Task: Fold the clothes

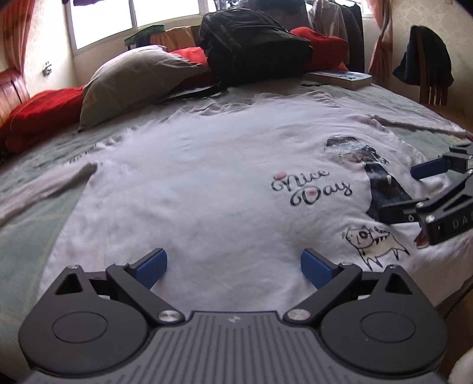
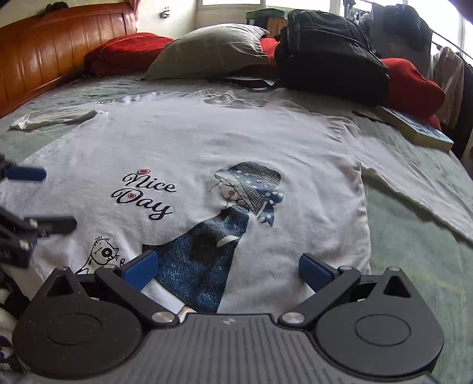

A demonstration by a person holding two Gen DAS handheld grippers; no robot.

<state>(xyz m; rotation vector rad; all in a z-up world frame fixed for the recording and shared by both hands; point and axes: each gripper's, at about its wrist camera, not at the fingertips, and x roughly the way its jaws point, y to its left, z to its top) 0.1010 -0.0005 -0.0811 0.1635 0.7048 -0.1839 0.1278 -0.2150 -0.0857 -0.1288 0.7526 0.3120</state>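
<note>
Your left gripper (image 1: pixel 233 267), jaws apart, hovers over the one white shirt (image 1: pixel 192 183) spread flat on the bed (image 1: pixel 26 245). Right gripper (image 2: pixel 226 267) likewise spread; green sheet lies bare beyond the shirt's right edge.

A bed covered by a pale green sheet (image 2: pixel 414 236). At its far side, a beige pillow (image 2: pixel 212 50) leans on a long red cushion (image 2: pixel 127 50). Beside the pillow a black backpack (image 2: pixel 331 47) rests against another red cushion (image 2: pixel 411 85). A thick book (image 2: pixel 414 130) lies flat on the sheet near the backpack. A wooden headboard (image 2: pixel 53 50) runs along the left. Behind the bed, a bright window (image 1: pixel 103 26) with reddish curtains (image 1: pixel 381 44). A dark garment (image 1: pixel 422 59) hangs over a wooden chair (image 1: pixel 433 91) at the right.
</note>
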